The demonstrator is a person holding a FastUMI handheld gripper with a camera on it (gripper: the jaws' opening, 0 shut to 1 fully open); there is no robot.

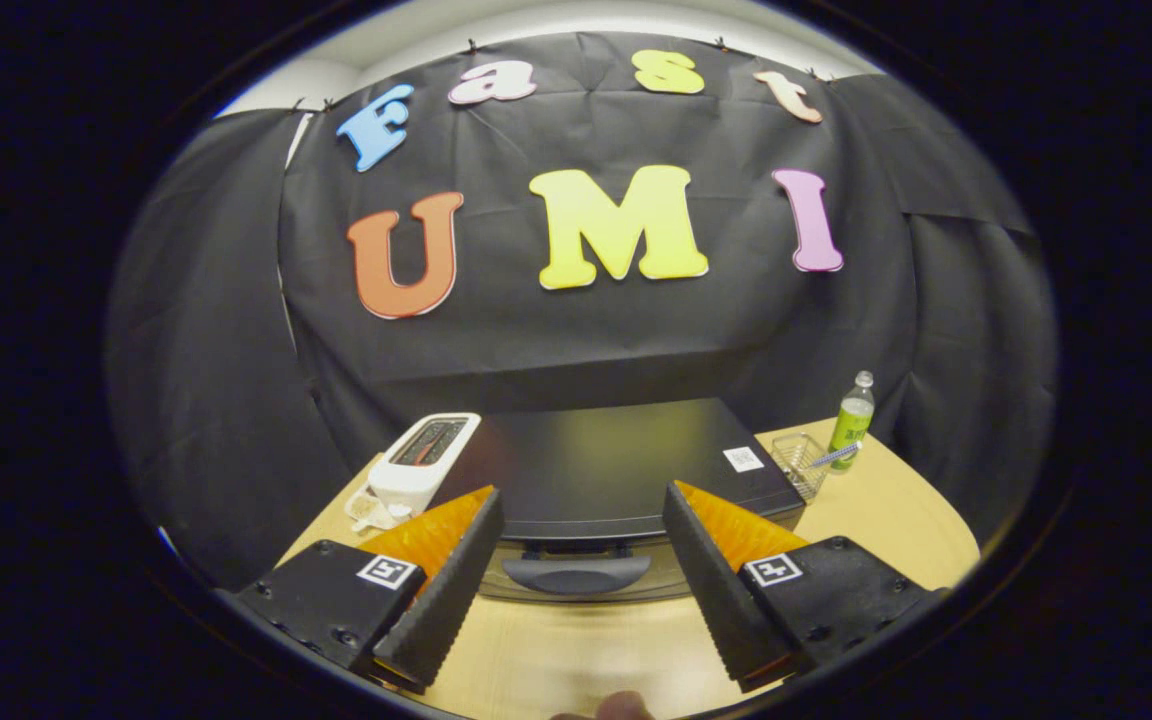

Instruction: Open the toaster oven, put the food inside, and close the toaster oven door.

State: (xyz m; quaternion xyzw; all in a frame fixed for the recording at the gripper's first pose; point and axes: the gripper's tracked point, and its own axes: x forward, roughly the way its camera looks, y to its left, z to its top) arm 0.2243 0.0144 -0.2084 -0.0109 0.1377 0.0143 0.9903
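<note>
A black toaster oven (616, 465) stands on the wooden table (896, 520), seen from above and in front. Its door is shut, and the door's handle (576, 573) lies just ahead of and between my fingers. My gripper (581, 570) is open, hovering above the table in front of the oven, with one finger (446, 600) to the left of the handle and the other to the right. Nothing is held between them. A small brownish thing (626, 705) peeks up at the near table edge; I cannot tell what it is.
A white pop-up toaster (423, 462) stands against the oven's left side, with a small clear thing (368, 508) in front of it. Right of the oven are a clear container (801, 462), a pen (833, 456) and a green bottle (852, 418). Black cloth walls close the back.
</note>
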